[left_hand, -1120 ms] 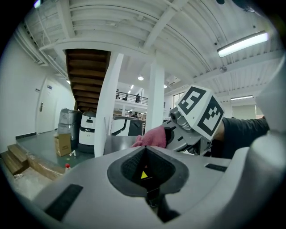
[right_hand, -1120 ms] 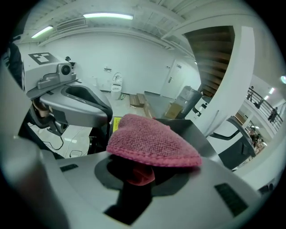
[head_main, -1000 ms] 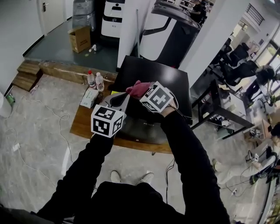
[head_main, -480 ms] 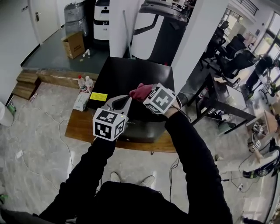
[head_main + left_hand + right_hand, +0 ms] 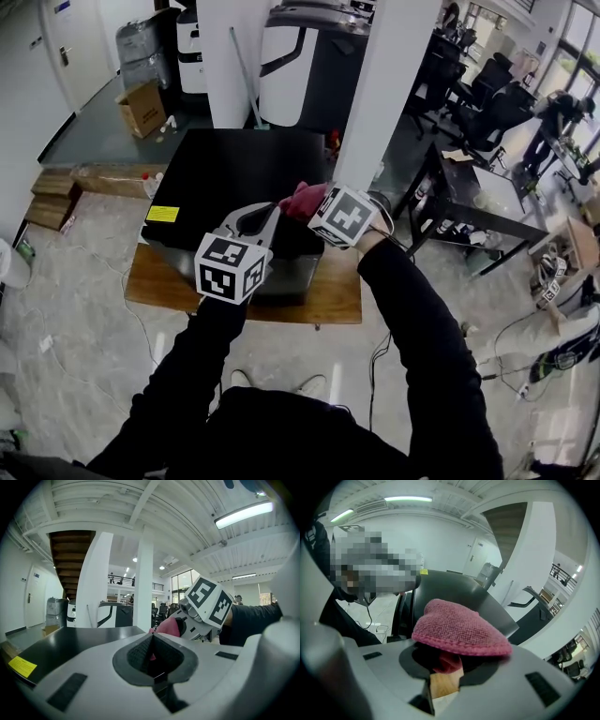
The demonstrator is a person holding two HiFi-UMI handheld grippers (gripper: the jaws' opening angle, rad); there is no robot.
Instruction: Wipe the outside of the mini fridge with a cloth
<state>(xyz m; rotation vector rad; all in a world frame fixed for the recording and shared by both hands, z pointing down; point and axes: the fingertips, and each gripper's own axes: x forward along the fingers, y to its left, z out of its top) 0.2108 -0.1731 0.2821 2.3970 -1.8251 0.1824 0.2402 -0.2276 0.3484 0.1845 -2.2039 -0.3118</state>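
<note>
The view has swung since a moment ago: much more of the black top of the mini fridge (image 5: 225, 164) shows now, and the yellow sticker (image 5: 162, 214) has slid further off to the left of the left claw (image 5: 275, 210). The two claws have not changed. They stay close together, tip to tip, just as they were. So I think the person only leaned or stepped to see the fridge better, and the wiping has not begun yet. The right claw (image 5: 315, 200) is pinching the pink cloth (image 5: 298, 198), which puffs out over its tip like a little hat. The left claw has its jaws pressed together. A tiny speck of pink shows in the slit between them, and I cannot tell if that is cloth being nipped or only cloth seen behind. The cloth sits right at the tip of the right claw and just beside the tip of the left one. The fridge is below and beyond both claws, with its front edge under them. I cannot tell if the cloth touches the fridge. Now the counting: one fridge, one cloth, two claws, one yellow sticker, one wooden board (image 5: 333, 295) under the fridge and below the claws, and one cardboard box (image 5: 141, 106) far beyond the left claw. Next, I think, the right claw needs to press the cloth down on the fridge and rub.
</note>
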